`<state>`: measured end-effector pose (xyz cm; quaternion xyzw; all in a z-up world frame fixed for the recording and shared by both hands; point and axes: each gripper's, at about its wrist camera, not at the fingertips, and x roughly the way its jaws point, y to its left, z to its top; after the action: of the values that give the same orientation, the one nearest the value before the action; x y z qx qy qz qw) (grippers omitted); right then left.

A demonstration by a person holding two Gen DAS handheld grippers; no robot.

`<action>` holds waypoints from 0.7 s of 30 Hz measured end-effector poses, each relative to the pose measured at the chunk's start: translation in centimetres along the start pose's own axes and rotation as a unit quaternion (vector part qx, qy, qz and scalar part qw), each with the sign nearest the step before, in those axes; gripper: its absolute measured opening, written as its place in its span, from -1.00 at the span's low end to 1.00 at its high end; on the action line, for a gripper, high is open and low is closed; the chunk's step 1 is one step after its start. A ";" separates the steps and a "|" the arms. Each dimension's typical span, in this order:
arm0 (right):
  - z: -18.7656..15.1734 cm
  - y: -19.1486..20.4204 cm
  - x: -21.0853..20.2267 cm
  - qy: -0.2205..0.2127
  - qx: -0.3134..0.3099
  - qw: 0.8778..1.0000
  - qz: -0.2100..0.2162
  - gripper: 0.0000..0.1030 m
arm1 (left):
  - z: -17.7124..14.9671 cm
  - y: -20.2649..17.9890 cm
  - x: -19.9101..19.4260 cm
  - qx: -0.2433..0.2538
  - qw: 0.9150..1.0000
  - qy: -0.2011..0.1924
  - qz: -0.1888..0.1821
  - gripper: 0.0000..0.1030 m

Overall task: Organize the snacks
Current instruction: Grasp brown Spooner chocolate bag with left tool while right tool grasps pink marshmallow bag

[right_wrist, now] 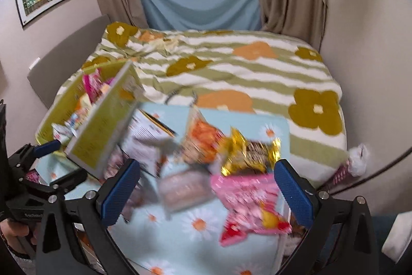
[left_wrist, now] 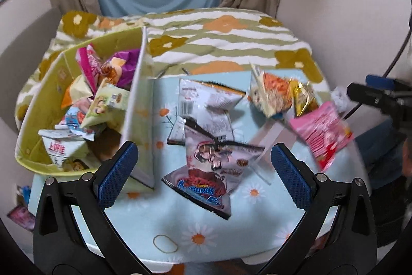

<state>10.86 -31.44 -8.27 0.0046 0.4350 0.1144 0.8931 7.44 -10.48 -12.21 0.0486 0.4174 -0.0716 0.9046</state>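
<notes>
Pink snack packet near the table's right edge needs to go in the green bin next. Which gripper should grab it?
Right. The pink packet lies directly between the open right gripper, close in. The left gripper, also open, faces the silver packet beside the green bin, with the pink one far to its right.

Left gripper (left_wrist: 204,172): jaws spread wide, holding nothing, blue pads facing each other.
Right gripper (right_wrist: 207,191): jaws spread wide, holding nothing, view blurred.
Hand (right_wrist: 11,236): at the left edge of the right view, wrapped round the left gripper's handle.
</notes>
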 end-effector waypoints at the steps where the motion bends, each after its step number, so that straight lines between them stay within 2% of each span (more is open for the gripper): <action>1: -0.6 -0.5 0.4 0.005 0.004 1.000 0.000 1.00 | -0.4 -0.3 0.7 0.008 1.000 0.002 0.007 1.00; 8: -4.1 -3.4 3.7 0.033 0.020 0.999 0.003 1.00 | -2.7 -2.0 5.5 0.049 0.998 0.026 0.031 1.00; 16: -5.6 -4.6 6.0 0.046 0.022 0.999 -0.005 1.00 | -3.7 -2.0 9.0 0.063 0.995 0.050 0.051 0.99; 18: -5.8 -4.9 6.6 0.051 0.023 0.998 -0.010 1.00 | -4.0 -1.9 9.8 0.065 0.995 0.061 0.052 0.88; 21: -6.1 -5.4 7.5 0.059 0.023 0.998 -0.012 1.00 | -4.4 -1.7 11.0 0.062 0.994 0.082 0.048 0.47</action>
<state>11.63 -35.71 -18.45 0.0135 0.4894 0.0940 0.8669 10.90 -12.44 -23.50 0.1303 0.4817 -0.0498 0.8651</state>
